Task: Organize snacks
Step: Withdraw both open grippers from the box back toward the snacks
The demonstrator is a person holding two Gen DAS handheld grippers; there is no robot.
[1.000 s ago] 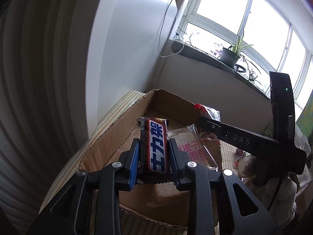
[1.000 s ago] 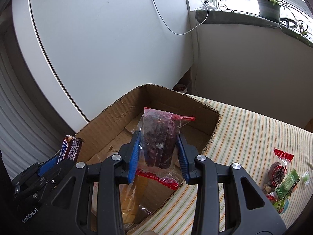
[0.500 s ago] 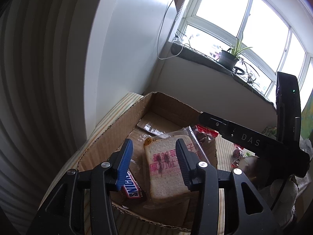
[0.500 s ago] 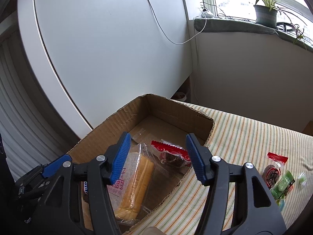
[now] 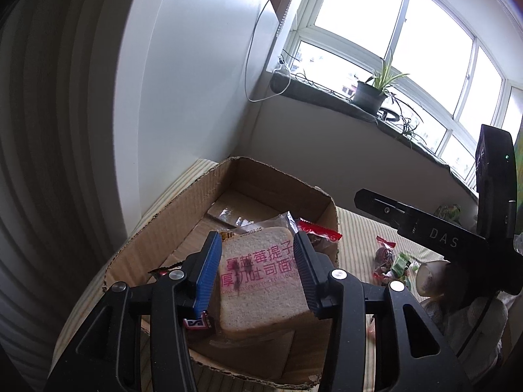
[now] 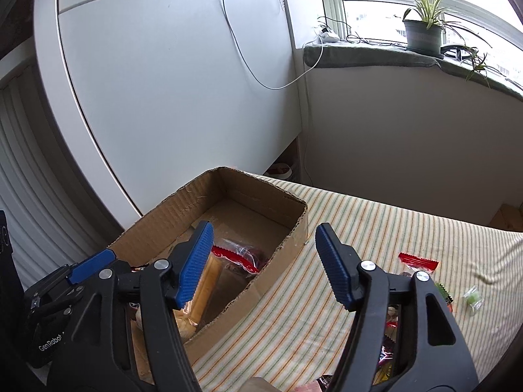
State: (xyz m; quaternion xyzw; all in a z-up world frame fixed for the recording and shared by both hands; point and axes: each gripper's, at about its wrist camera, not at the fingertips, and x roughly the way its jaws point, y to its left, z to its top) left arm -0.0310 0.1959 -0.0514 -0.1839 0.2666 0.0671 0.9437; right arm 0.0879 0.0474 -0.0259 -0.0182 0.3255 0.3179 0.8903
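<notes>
Fingers of the left gripper (image 5: pixel 258 274) are standing apart over the cardboard box (image 5: pixel 163 232), gripping nothing; the bagged bread slice (image 5: pixel 261 277) is showing in the gap between them but lying below, inside the box, clear of the blue pads. At the lower left of that gap, a chocolate bar (image 5: pixel 197 323) is peeking out beside the bread, mostly hidden by the left finger. A red-edged clear packet (image 5: pixel 318 233) is lying against the box's right wall, just past the bread.

Over in the right wrist view, the right gripper (image 6: pixel 261 261) is hovering above the box's near right edge with its jaws opening and nothing between them. Below its left finger, the bread slice (image 6: pixel 204 281) is standing on edge in the box (image 6: pixel 261 192), and the red-edged packet (image 6: pixel 238 256) is lying just beyond it on the box floor. The left gripper's body is showing at the lower left of this frame.

Outward from the box, a striped cloth (image 6: pixel 376 228) is covering the surface. Loose snacks (image 6: pixel 418 261) are lying on it at the right, partly hidden behind the right finger, and a small green candy (image 6: pixel 473 297) is sitting apart near the right edge. At the upper right, a potted plant (image 6: pixel 423 29) is standing on the windowsill, and a white cable (image 6: pixel 248 65) is hanging down the pale wall panel.
</notes>
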